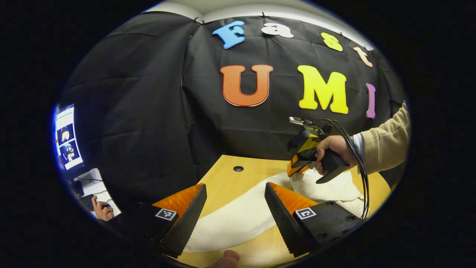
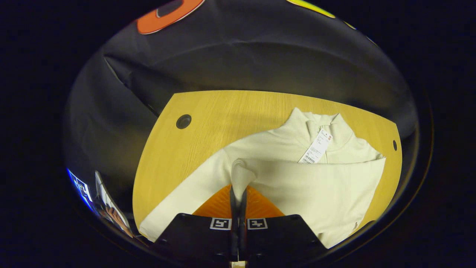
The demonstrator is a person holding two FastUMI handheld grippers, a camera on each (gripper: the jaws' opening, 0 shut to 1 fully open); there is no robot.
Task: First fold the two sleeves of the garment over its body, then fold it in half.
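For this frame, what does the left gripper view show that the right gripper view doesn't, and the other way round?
Left gripper view: the left tongs open over the sweater, the right tongs seen from outside, held by a hand with a beige jacket sleeve, and a monitor off to the side.
Right gripper view: the right tongs shut on the sweater's cuff, plus the collar and paper tag.
Shared: the cream sweater, the wooden table and the black cloth wall.

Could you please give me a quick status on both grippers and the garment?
Right hand-held gripper shut on sleeve cuff, folding it across. Left hand-held gripper open above garment. Other sleeve still out. Nothing in the way.
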